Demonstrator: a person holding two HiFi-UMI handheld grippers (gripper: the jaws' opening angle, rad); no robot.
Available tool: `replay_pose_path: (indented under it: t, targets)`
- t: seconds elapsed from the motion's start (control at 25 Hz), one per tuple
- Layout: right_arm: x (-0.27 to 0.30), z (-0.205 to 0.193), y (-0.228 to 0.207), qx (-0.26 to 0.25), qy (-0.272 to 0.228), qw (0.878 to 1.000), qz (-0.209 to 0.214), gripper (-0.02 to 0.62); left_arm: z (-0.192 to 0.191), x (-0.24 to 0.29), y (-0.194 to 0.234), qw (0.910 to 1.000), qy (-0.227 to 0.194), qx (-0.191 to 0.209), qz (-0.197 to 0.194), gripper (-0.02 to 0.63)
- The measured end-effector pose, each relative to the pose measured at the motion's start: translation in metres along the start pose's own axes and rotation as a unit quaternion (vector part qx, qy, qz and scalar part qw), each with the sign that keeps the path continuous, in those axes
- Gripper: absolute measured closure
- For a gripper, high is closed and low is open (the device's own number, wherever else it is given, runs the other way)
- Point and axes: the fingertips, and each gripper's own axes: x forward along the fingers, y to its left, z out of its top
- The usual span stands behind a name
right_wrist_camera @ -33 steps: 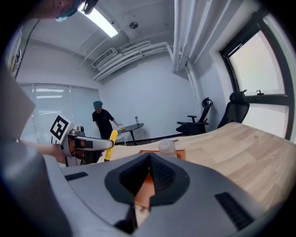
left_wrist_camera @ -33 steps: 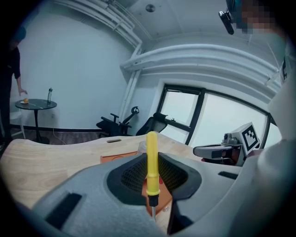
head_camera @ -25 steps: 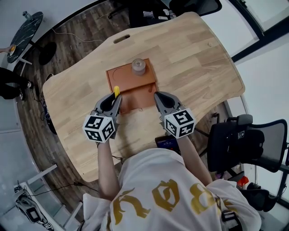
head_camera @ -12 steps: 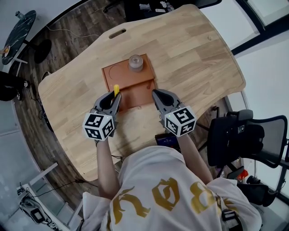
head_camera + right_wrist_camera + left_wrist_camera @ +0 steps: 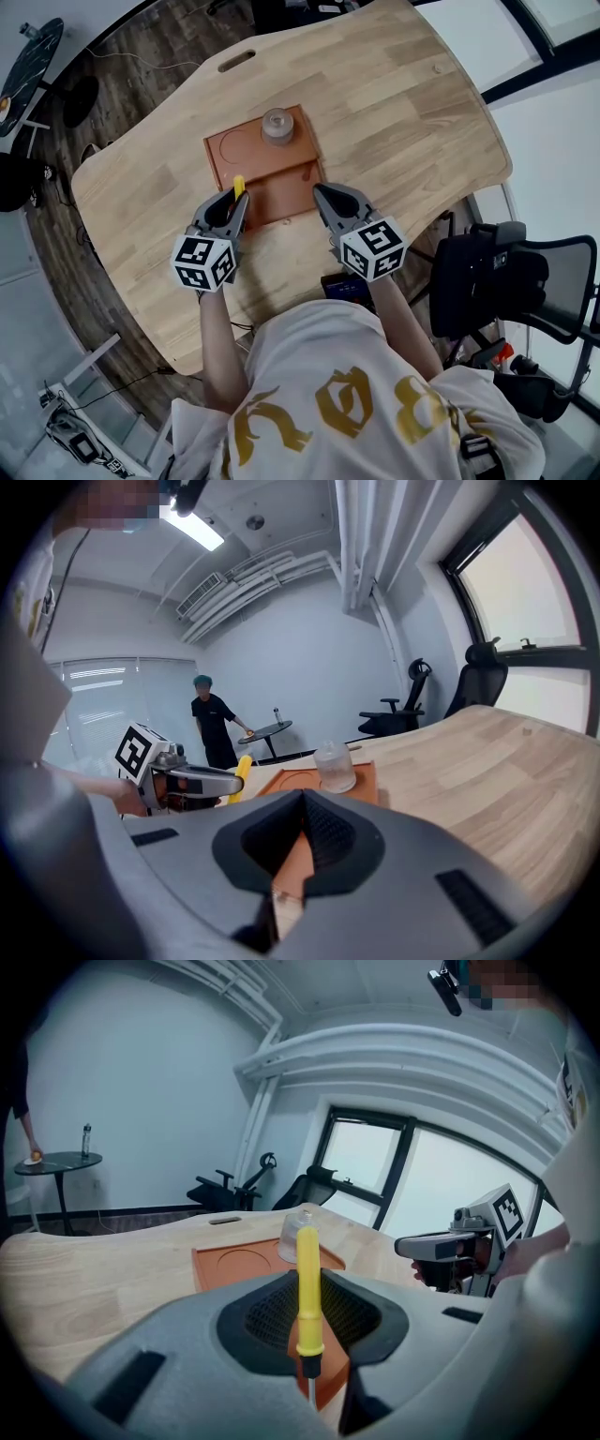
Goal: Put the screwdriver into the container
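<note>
The left gripper (image 5: 239, 201) has its 2 fingers closed on the screwdriver (image 5: 307, 1283), whose yellow handle juts past their tips over the near edge of the orange tray (image 5: 246, 150). The clear container (image 5: 277, 125) stands at the tray's far edge, apart from the screwdriver. The right gripper (image 5: 321, 195) hovers at the tray's near right corner above the worktop (image 5: 403, 112), fingers drawn narrow, holding nothing.
</note>
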Motion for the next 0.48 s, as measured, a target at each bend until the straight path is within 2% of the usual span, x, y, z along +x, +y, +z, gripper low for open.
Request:
replay_pose_path:
  t: [0.48]
  targets:
    - [0.01, -0.004, 0.0, 0.003, -0.002, 0.999, 0.044, 0.584, -0.019, 0.022, 0.006, 0.9996, 0.027, 0.01, -0.007, 0.531]
